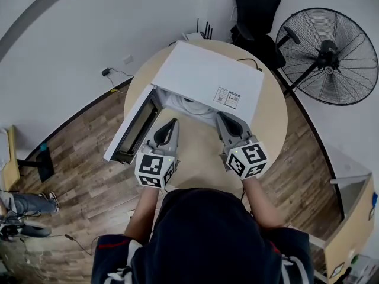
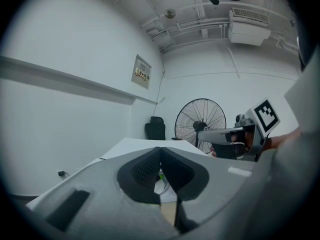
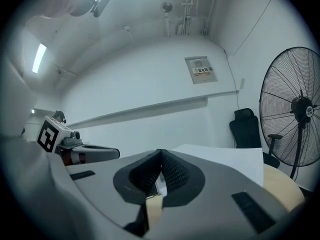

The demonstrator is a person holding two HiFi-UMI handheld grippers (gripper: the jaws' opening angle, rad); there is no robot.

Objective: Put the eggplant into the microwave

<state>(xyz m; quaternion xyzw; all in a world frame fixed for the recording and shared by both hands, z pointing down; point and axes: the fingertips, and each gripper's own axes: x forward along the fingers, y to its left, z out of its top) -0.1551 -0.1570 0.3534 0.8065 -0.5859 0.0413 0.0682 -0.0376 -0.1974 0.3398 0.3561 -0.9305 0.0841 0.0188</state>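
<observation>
head view: the white microwave [image 1: 207, 78] stands at the far side of the round table [image 1: 273, 120], its door [image 1: 137, 126] swung out to the left edge and a pale turntable plate [image 1: 192, 106] showing in the cavity; the left gripper [image 1: 173, 123] and right gripper [image 1: 224, 119] hover side by side just in front of the opening, both clenched on nothing; the eggplant shows nowhere here, neither on the bare near part of the table nor plainly in the cavity; left gripper view: the pads meet at their tips with nothing between them; through the gap below them there is a bit of white plate and a small green speck [image 2: 161, 176], too small to say whether it is the eggplant's stem; right gripper view: the pads are likewise pressed together and empty, the microwave's flat top lying beyond them; by judgement an eggplant is fairly light, firm yet easily bruised, with glossy, slippery skin, so the thick middle of the body is the place to take it, gently, rather than the stem; the table top is smooth light wood, level and uncluttered; around it are a wood floor [image 1: 89, 176], plain white walls, a big standing fan [image 1: 328, 55] and a black office chair [image 1: 254, 10] beyond the far edge.
</observation>
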